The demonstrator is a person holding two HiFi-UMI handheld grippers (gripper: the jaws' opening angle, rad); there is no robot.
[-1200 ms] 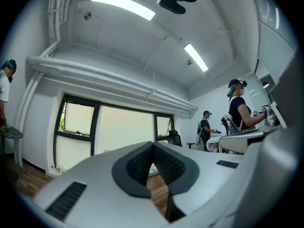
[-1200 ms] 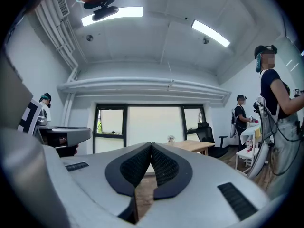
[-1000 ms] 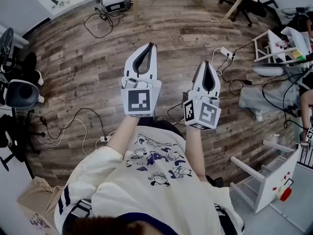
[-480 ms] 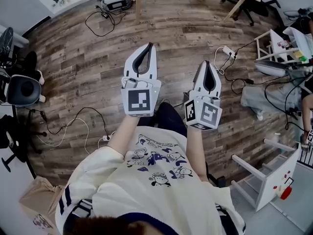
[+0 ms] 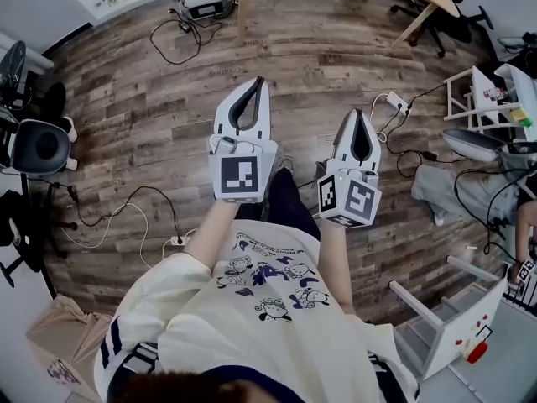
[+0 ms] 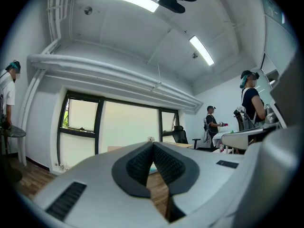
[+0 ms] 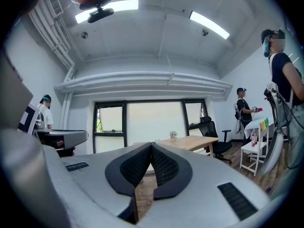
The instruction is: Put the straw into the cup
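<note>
No straw and no cup show in any view. My left gripper (image 5: 258,81) is held out in front of the person over the wooden floor, its jaws shut with tips touching and nothing between them. My right gripper (image 5: 359,112) sits beside it to the right, also shut and empty. In the left gripper view the left gripper (image 6: 153,144) points level across a room toward windows. In the right gripper view the right gripper (image 7: 151,144) faces the same windows, with a wooden table (image 7: 190,143) beyond its tips.
Cables (image 5: 138,208) and a power strip (image 5: 393,101) lie on the wood floor (image 5: 143,116). A white stool (image 5: 436,326) lies tipped at lower right, a white shelf (image 5: 478,95) stands at right, an office chair (image 5: 436,15) at top right. Other people (image 7: 243,109) stand at the room's right side.
Both grippers stay shut and side by side. The head view has shifted a little, so the floor objects have slid slightly down and left in the frame.
</note>
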